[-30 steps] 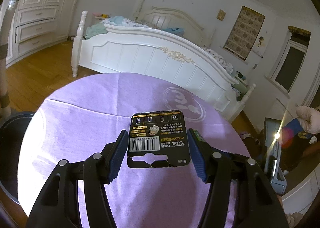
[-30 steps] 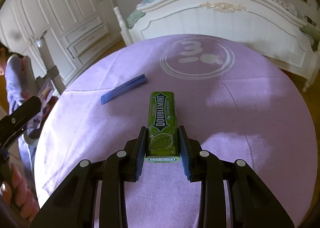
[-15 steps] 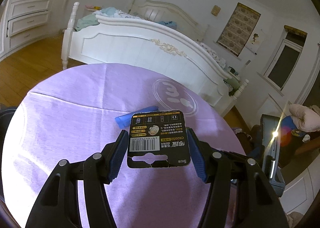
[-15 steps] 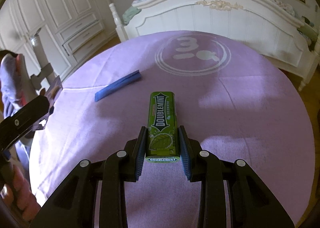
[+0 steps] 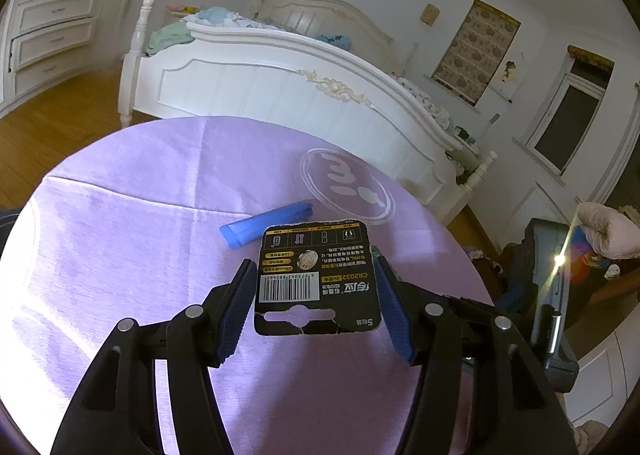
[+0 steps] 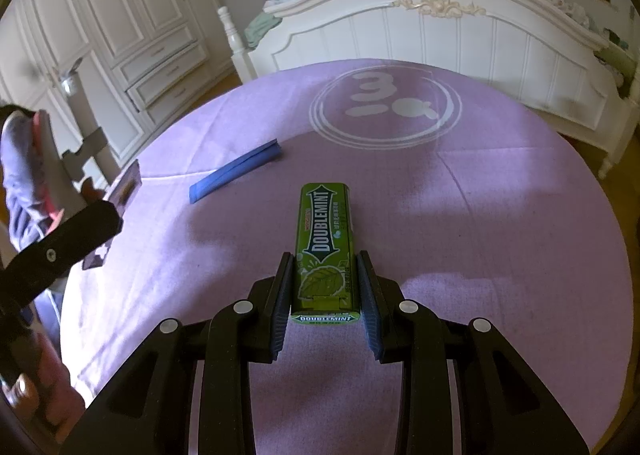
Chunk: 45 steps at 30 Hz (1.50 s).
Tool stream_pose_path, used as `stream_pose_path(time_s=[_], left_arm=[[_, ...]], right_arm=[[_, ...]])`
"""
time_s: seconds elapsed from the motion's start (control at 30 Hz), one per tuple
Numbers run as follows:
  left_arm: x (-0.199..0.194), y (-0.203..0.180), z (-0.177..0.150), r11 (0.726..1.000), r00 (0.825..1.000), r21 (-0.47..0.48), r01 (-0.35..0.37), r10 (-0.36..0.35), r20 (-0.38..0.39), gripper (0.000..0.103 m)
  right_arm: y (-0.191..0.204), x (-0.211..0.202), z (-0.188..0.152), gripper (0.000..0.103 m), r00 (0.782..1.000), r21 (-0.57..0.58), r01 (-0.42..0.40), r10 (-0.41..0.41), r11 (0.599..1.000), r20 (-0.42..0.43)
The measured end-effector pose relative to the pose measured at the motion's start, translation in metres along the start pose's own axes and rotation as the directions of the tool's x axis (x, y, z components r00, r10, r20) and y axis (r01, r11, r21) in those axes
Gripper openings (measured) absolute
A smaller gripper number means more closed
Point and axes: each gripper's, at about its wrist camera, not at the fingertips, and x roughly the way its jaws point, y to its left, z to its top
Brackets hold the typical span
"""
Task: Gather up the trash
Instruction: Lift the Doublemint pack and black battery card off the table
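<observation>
My left gripper [image 5: 316,275] is shut on a black battery card [image 5: 316,279] with a barcode, held above the round table with the purple cloth [image 5: 120,239]. My right gripper [image 6: 324,267] is shut on a green Doublemint gum pack [image 6: 325,239], held over the cloth [image 6: 480,215]. A blue flat wrapper [image 5: 266,225] lies on the cloth beyond the card; it also shows in the right wrist view [image 6: 236,171]. The left gripper with the card [image 6: 120,191] shows at the left edge of the right wrist view.
A white bed footboard [image 5: 280,83] stands just behind the table. White drawers and wardrobe [image 6: 132,35] stand to the left. A white circular logo [image 6: 384,107] is printed on the cloth. A dark bin rim [image 5: 6,215] shows at the table's left. A person [image 6: 24,175] is at the left.
My left gripper has swung right and forward over the table, bringing the blue wrapper into its view. My right gripper has shifted slightly, still holding the gum pack.
</observation>
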Motion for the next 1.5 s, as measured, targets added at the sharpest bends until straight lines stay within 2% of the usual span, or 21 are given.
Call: stream_pose_path(time_s=[0.6, 1.5], left_arm=[[0.001, 0.003, 0.0, 1.0, 1.0, 0.006, 0.009, -0.009, -0.004, 0.059], [-0.003, -0.016, -0.002, 0.996, 0.998, 0.077, -0.041, 0.044, -0.034, 0.059]], right_arm=[[0.0, -0.004, -0.001, 0.032, 1.0, 0.013, 0.016, -0.016, 1.0, 0.021], [-0.016, -0.028, -0.006, 0.032, 0.986, 0.089, -0.112, 0.1, 0.99, 0.13]])
